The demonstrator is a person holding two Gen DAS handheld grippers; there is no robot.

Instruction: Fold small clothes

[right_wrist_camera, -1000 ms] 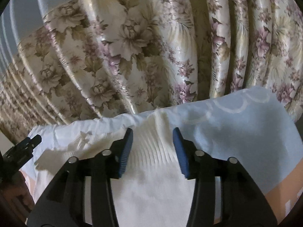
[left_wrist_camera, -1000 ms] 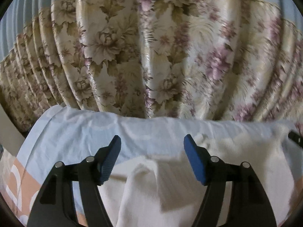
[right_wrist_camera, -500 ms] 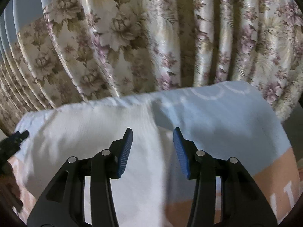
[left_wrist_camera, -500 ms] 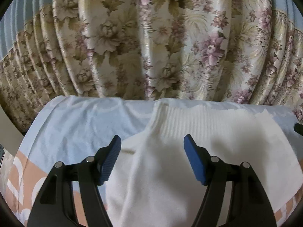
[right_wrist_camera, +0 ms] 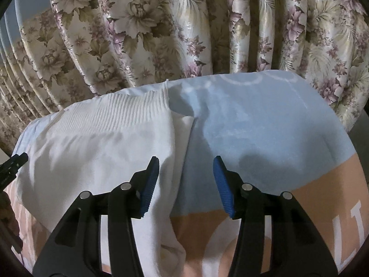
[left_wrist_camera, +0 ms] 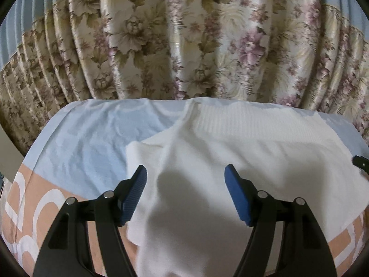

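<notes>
A floral curtain (left_wrist_camera: 184, 46) hangs in deep pleats across the whole background of both views, its cream ground printed with mauve and olive blooms. Below it lies a bed sheet (left_wrist_camera: 92, 138), pale blue at the far end and peach with white shapes nearer the cameras (in the right wrist view some white lettering shows at the lower right). Spread on that sheet is a white knitted garment (left_wrist_camera: 230, 161), its ribbed band (right_wrist_camera: 120, 115) lying at the far edge, close under the curtain, with a sleeve-like flap folded out along each side. The left gripper (left_wrist_camera: 185, 194) hovers over the garment's middle with its blue-padded jaws set wide and nothing between them. The right gripper (right_wrist_camera: 185, 184) stands over the garment's right edge, one pad above the white knit and the other above bare blue sheet, its jaws parted somewhat less widely and likewise holding nothing
</notes>
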